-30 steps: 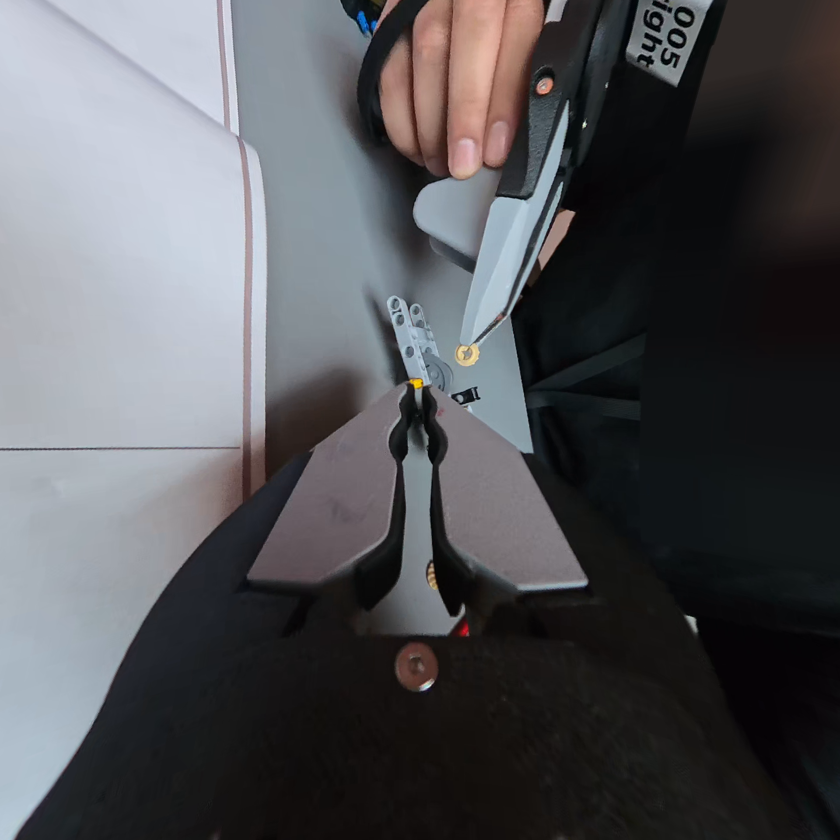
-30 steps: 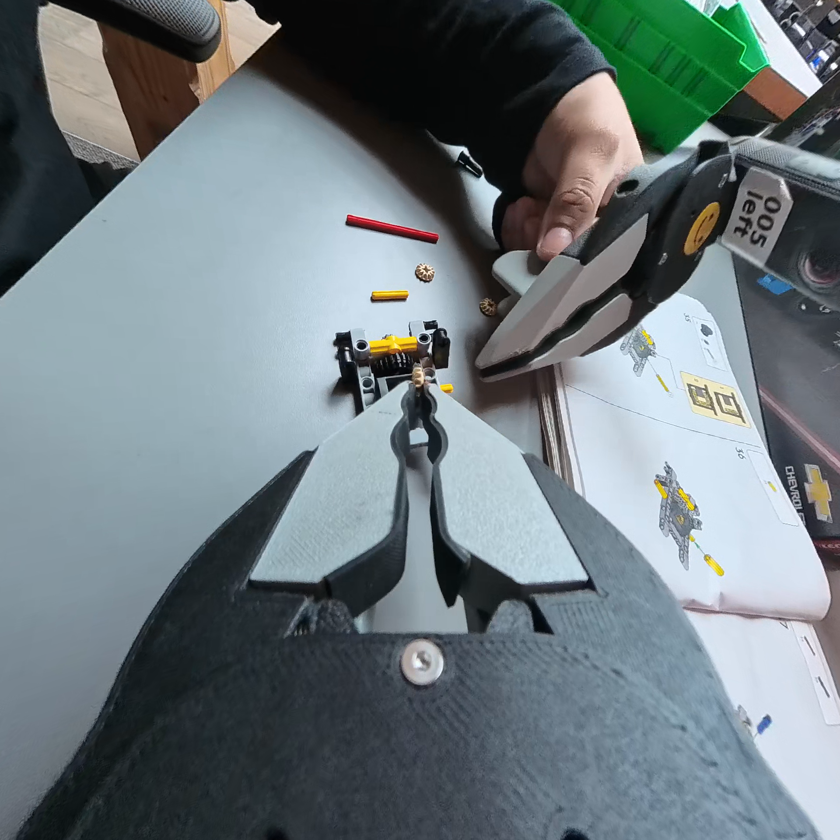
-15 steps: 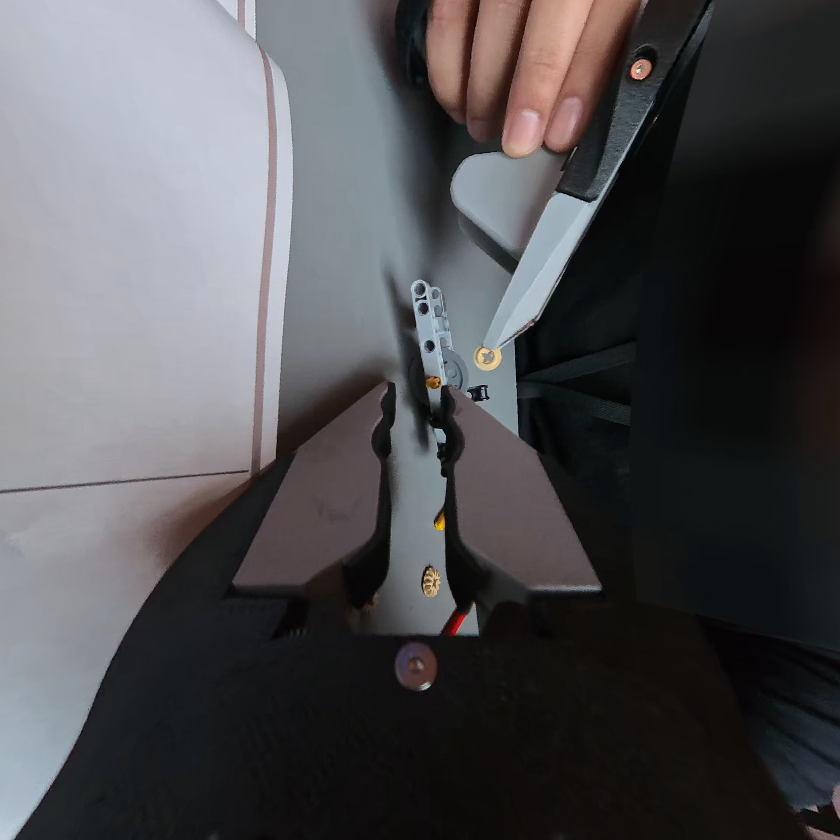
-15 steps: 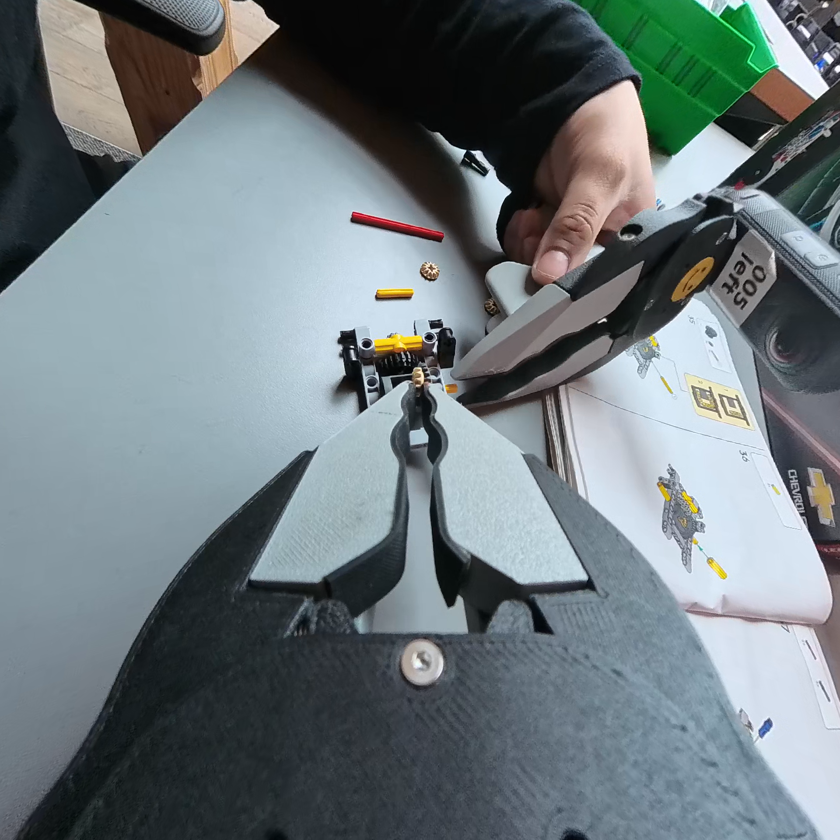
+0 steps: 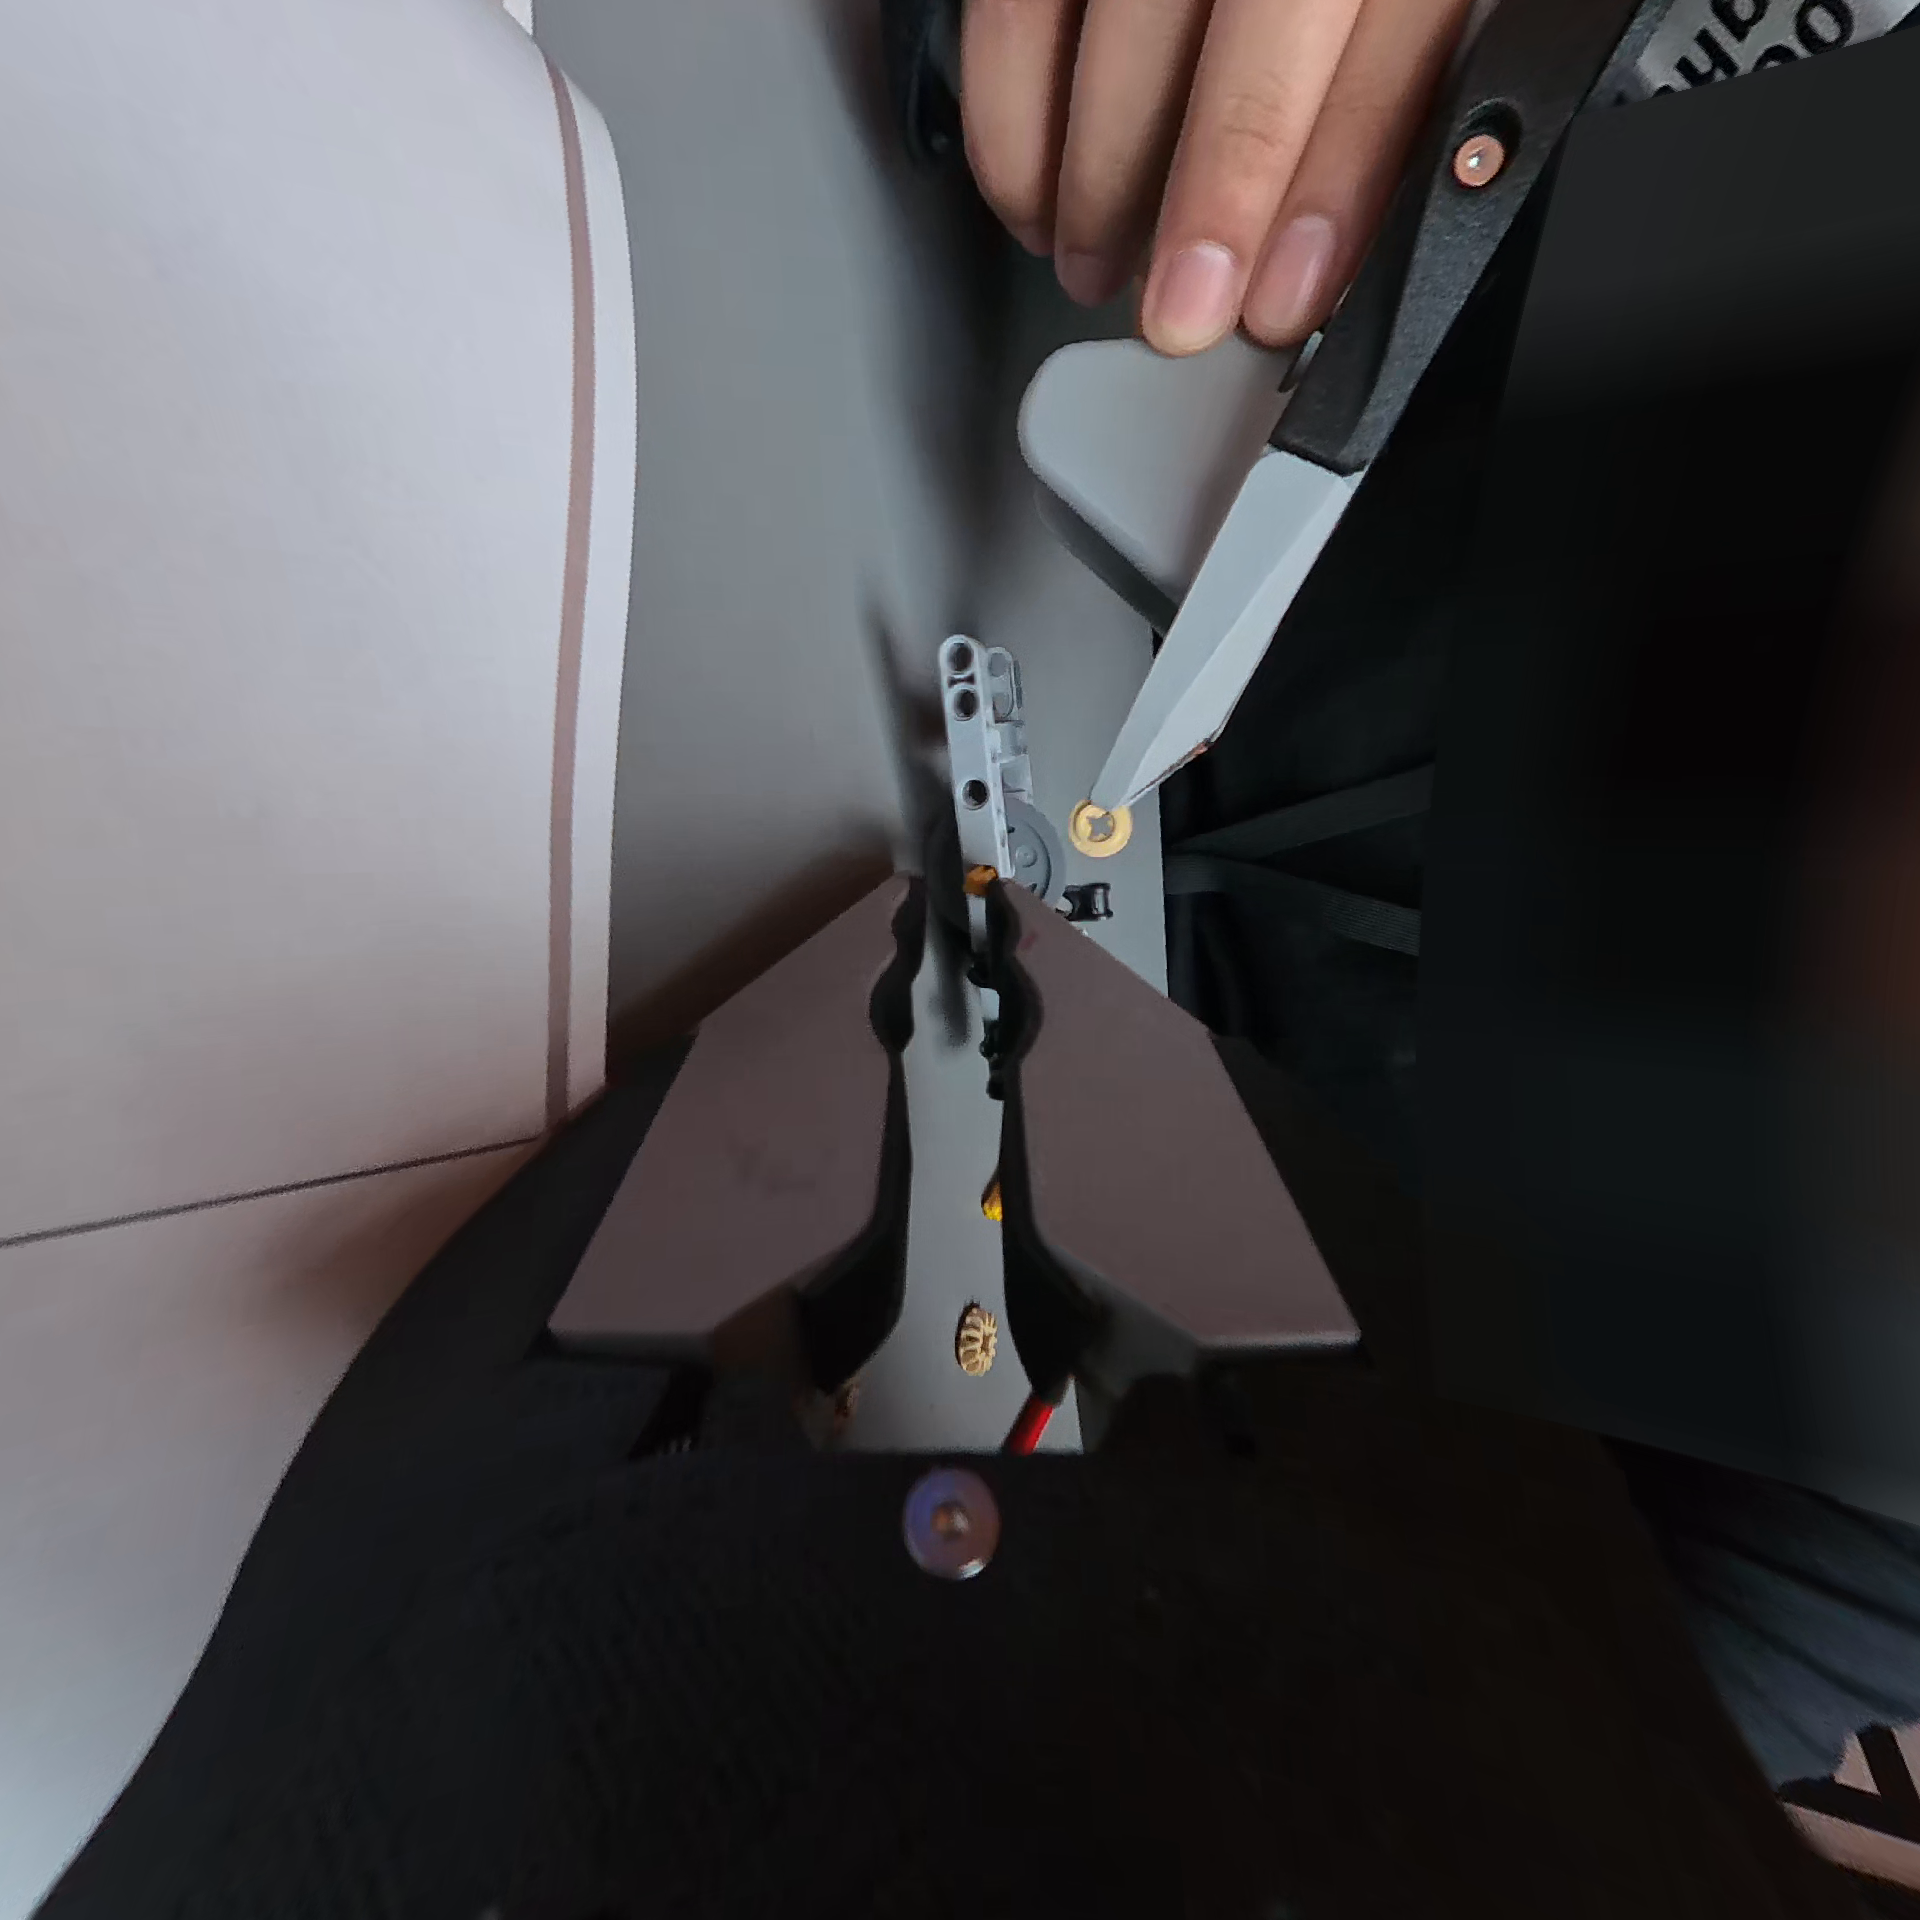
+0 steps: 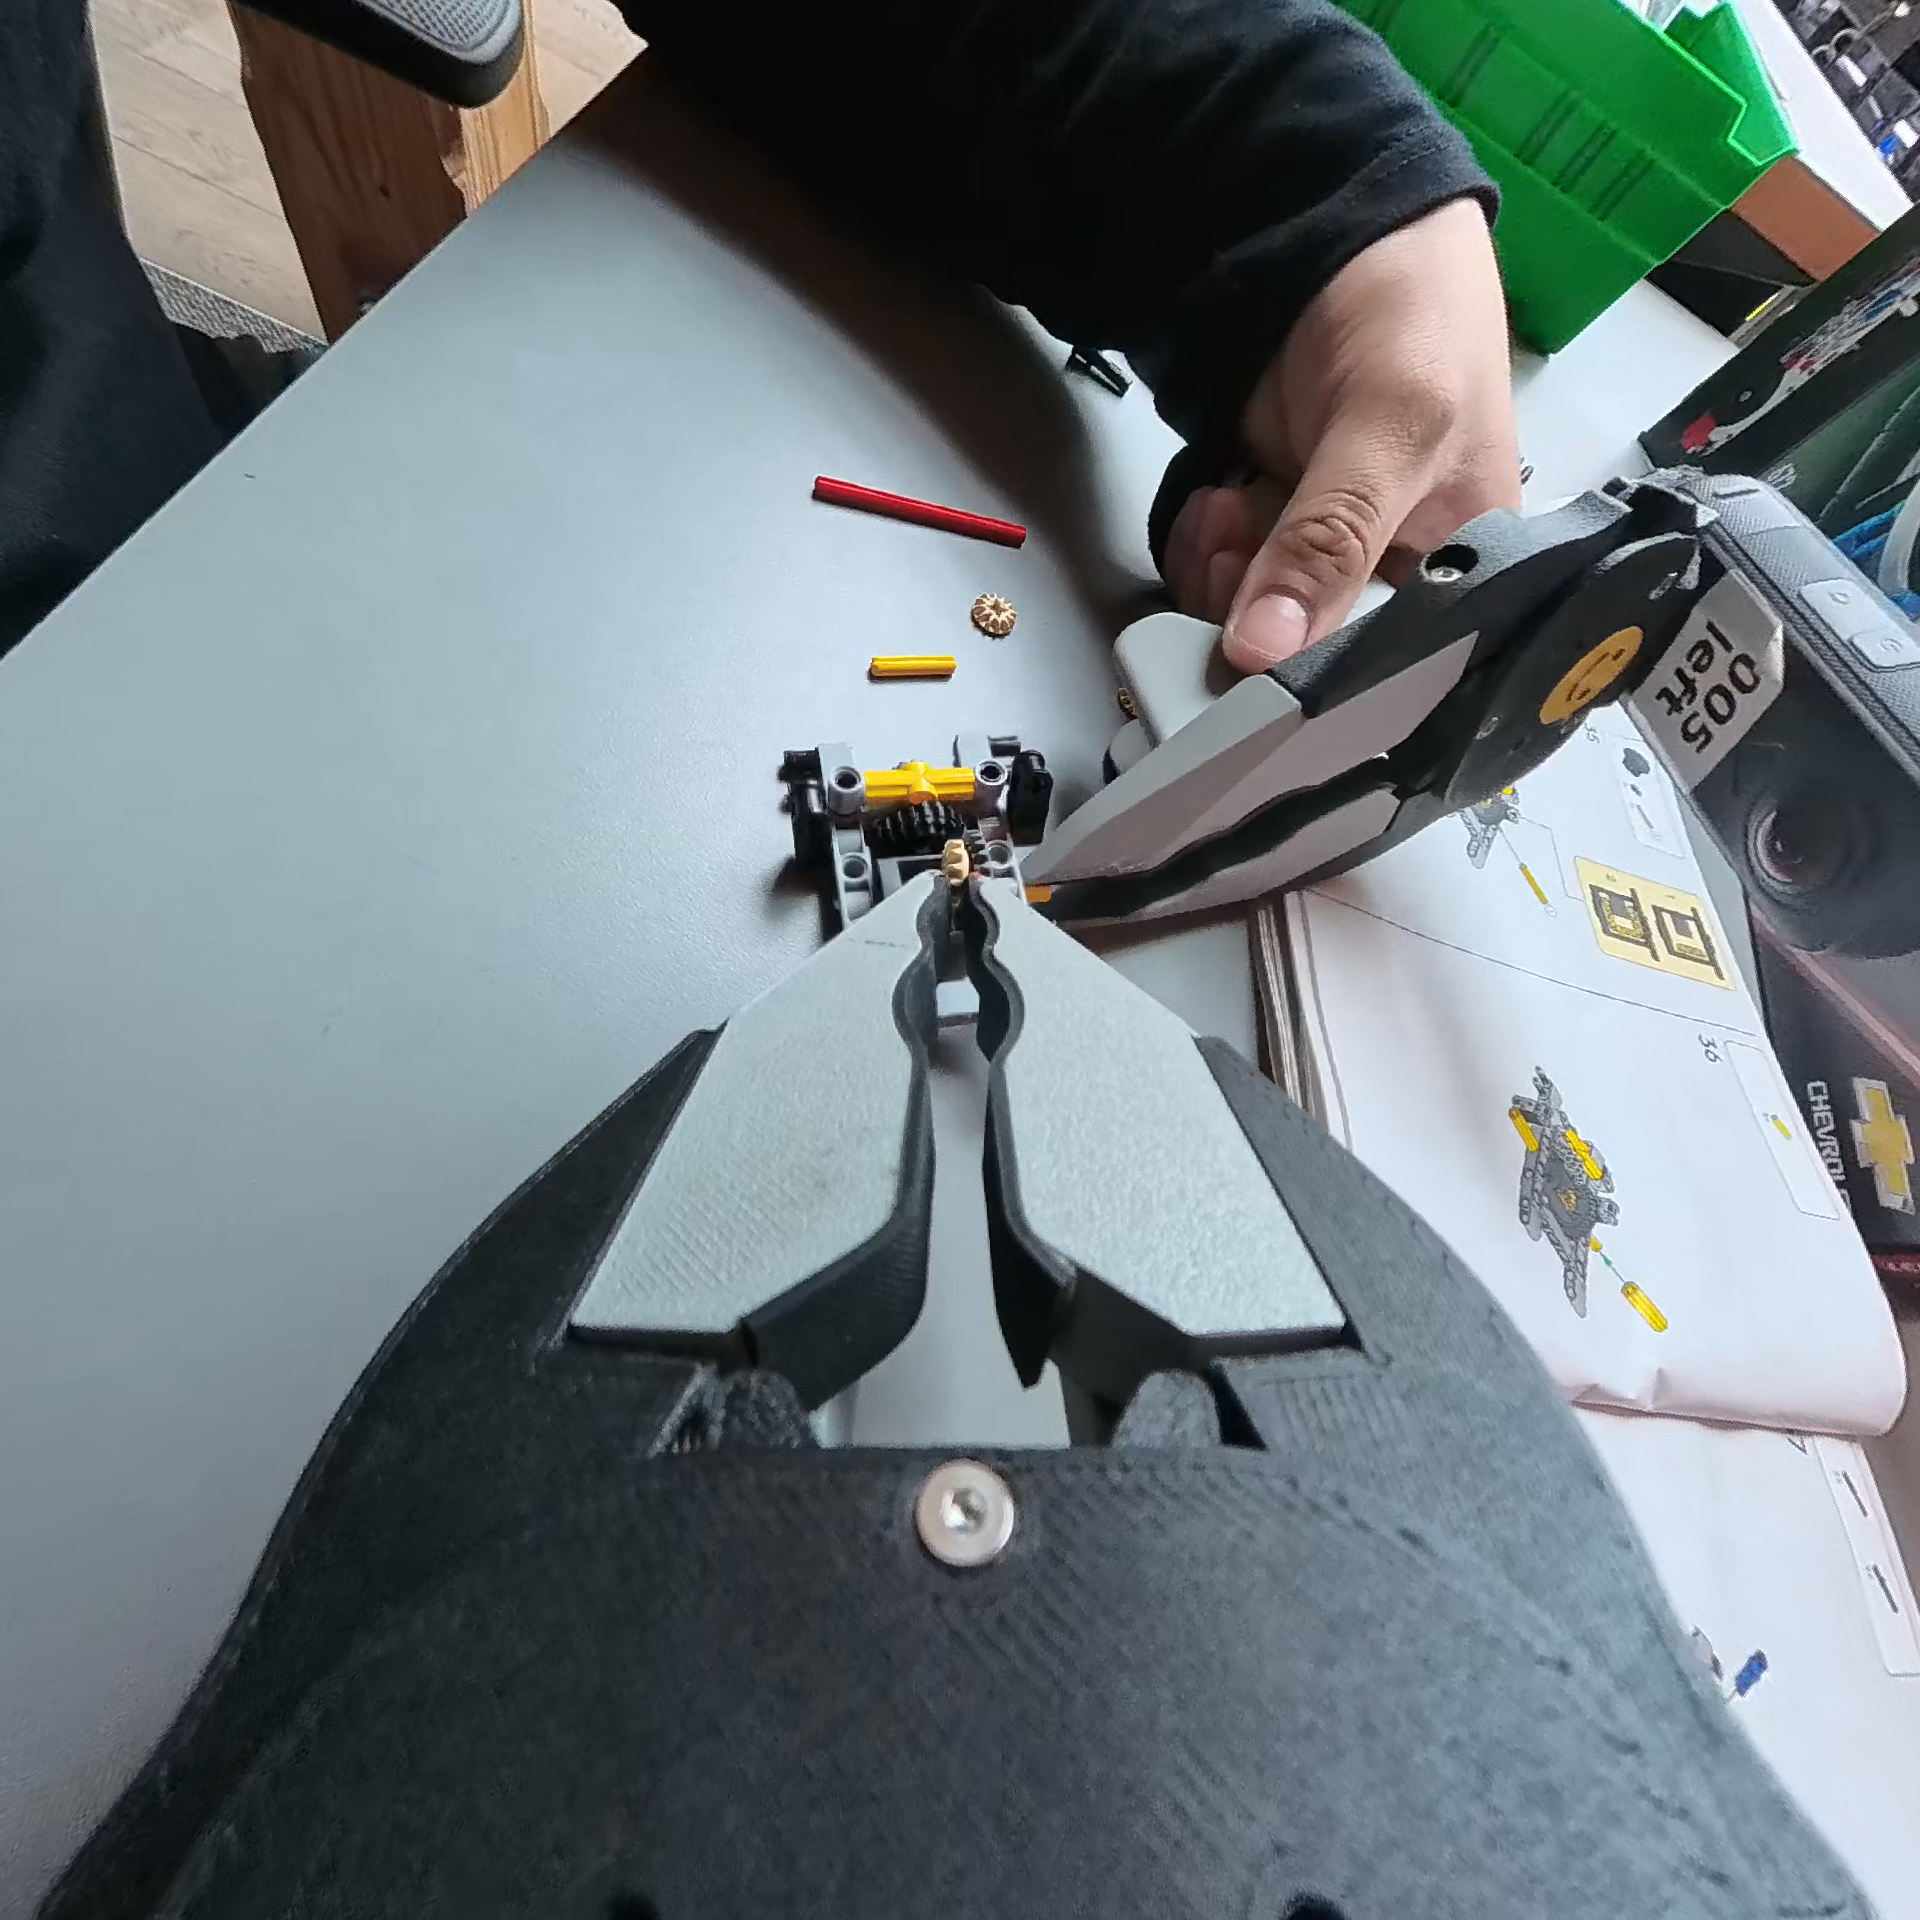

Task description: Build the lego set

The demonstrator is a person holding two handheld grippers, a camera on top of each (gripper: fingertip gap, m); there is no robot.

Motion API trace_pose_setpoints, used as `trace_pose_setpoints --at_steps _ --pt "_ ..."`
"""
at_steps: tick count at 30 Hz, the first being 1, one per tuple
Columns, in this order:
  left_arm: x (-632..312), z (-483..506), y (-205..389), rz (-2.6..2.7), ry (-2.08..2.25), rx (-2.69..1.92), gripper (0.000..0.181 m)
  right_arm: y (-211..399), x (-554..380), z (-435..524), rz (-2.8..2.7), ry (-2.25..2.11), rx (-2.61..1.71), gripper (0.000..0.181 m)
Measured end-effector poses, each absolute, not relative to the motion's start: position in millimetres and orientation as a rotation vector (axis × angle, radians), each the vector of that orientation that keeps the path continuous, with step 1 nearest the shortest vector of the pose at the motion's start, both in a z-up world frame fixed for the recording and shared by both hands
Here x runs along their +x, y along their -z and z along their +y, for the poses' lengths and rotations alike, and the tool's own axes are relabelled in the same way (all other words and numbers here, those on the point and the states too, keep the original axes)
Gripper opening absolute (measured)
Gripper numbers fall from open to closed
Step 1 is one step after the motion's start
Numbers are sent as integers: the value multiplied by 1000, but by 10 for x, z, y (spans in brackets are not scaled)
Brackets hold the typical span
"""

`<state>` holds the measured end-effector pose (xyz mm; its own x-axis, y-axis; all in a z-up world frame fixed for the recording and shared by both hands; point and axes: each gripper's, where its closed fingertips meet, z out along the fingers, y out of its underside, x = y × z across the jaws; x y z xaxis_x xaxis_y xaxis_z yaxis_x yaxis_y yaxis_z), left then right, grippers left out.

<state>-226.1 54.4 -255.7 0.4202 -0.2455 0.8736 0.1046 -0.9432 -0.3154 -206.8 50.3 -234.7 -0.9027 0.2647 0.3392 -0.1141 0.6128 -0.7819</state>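
Note:
A small grey and black assembly (image 6: 847, 831) with a yellow cross axle and a black gear lies on the grey table (image 6: 416, 727). It also shows in the left wrist view (image 5: 982, 748). My right gripper (image 6: 957, 883) is shut on a tan bevel gear (image 6: 956, 860) and holds it at the near edge of the assembly; the gear also shows in the left wrist view (image 5: 1101, 828). My left gripper (image 5: 956, 891) is at the assembly's side. Its jaws stand a narrow gap apart on either side of a yellow axle end (image 5: 977, 881).
A red axle (image 6: 920, 509), a loose tan gear (image 6: 994, 613) and a short yellow axle (image 6: 912, 666) lie beyond the assembly. A black pin (image 6: 1096, 369) lies farther back. An open instruction booklet (image 6: 1558, 1091) lies at the right, with a dark box (image 6: 1849, 1039) and green bins (image 6: 1558, 135) behind. My two grippers' fingertips are within a few centimetres of each other. The left tips stand about 8 centimeters off the short yellow axle (image 6: 912, 666).
My left gripper was shut on the yellow axle at the assembly, then opened wide and let it go. Its jaws have now narrowed around the axle end. The right gripper keeps the gear almost still.

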Motion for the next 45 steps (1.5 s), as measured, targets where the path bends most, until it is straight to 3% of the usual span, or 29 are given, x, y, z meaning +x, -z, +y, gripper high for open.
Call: trace_pose_setpoints --at_steps 2,45 --pt "-2246 537 2537 138 1543 -2346 1 2361 -2069 506 -2421 -1209 -119 0" --pt "-2311 624 2534 98 1489 -2314 0 2505 -2171 655 -2457 -647 204 0"
